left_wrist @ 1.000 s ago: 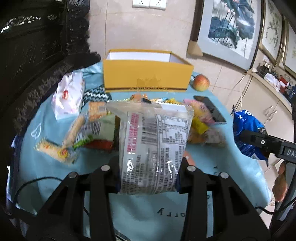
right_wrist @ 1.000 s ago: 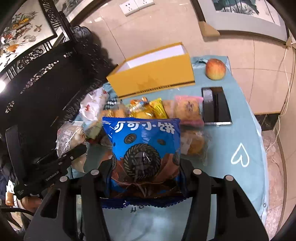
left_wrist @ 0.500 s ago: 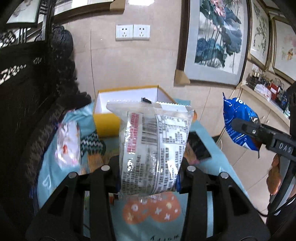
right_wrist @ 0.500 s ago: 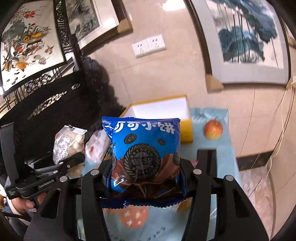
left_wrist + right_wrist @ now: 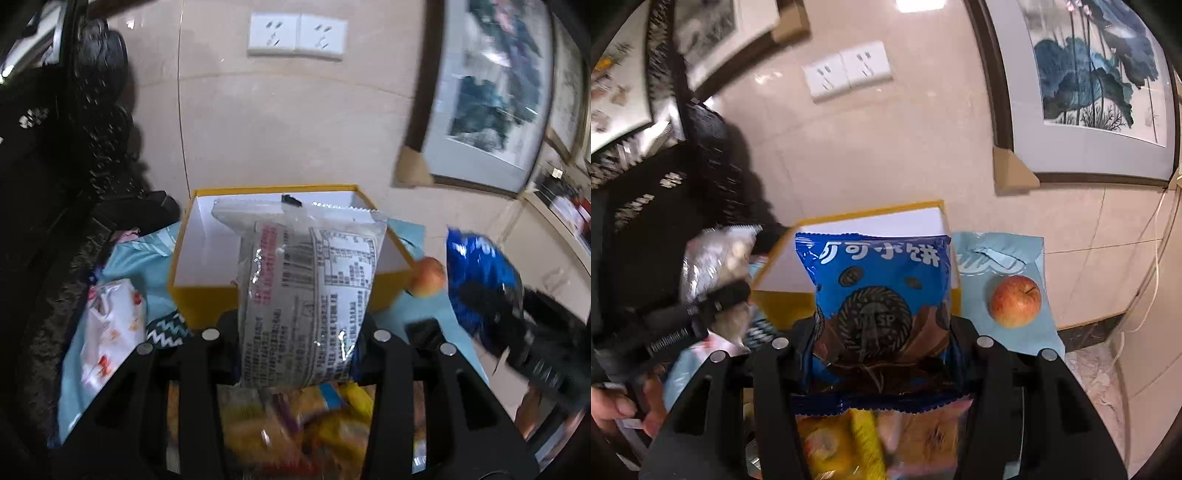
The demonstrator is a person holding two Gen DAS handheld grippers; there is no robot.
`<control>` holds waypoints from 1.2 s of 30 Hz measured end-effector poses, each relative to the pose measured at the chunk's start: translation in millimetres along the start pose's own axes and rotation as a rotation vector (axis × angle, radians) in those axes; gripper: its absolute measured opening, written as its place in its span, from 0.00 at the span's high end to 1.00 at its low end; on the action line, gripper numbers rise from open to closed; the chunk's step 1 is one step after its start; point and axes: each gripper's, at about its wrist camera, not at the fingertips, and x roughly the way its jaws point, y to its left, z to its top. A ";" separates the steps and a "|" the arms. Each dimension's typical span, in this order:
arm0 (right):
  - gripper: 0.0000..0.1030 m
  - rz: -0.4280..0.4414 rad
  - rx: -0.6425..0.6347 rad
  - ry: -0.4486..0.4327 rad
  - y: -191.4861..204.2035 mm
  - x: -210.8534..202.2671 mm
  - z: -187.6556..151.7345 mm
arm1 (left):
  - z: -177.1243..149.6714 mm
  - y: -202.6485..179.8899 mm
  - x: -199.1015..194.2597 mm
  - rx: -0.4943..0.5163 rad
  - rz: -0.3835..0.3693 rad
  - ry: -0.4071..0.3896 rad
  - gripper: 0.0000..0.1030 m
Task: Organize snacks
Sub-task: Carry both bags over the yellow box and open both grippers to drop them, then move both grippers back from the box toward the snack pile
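Left claw [image 5: 295,332] clamps silver snack packet [image 5: 310,295], right claw [image 5: 879,339] clamps blue cookie bag [image 5: 879,295]; both held above near edge of open yellow box [image 5: 184,266]; apple [image 5: 1015,301] beside box on table [image 5: 1038,332].

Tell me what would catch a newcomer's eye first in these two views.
First, the blue cookie bag clamped upright in the right gripper, filling the middle of its view. Equally striking is the clear silvery snack pack held in the left gripper. Behind both sits the open yellow box with its white inside, and to its right a red apple on the light blue tablecloth.
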 end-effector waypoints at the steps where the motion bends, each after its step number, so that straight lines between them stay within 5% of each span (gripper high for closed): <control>1: 0.47 -0.018 -0.004 0.002 0.6 10.7 0.8 | 4.0 2.2 10.1 -0.006 0.001 0.005 0.61; 11: 0.47 -0.060 -0.046 -0.062 4.9 102.7 25.2 | 45.2 24.2 101.7 -0.023 -0.011 0.006 0.58; 14: 0.36 -0.092 -0.117 -0.067 15.0 125.6 28.2 | 48.2 24.6 116.3 -0.028 0.002 -0.023 0.02; 18: 0.29 -0.175 -0.192 -0.114 19.8 122.8 18.3 | 38.1 9.6 118.2 0.070 0.066 -0.044 0.02; 28: 0.22 -0.068 -0.055 -0.046 -1.0 62.0 1.7 | 16.4 -9.7 41.7 0.140 0.067 -0.070 0.02; 36: 0.07 -0.061 -0.086 -0.080 5.4 -27.8 -33.4 | -60.5 8.4 -35.9 0.144 0.088 -0.068 0.02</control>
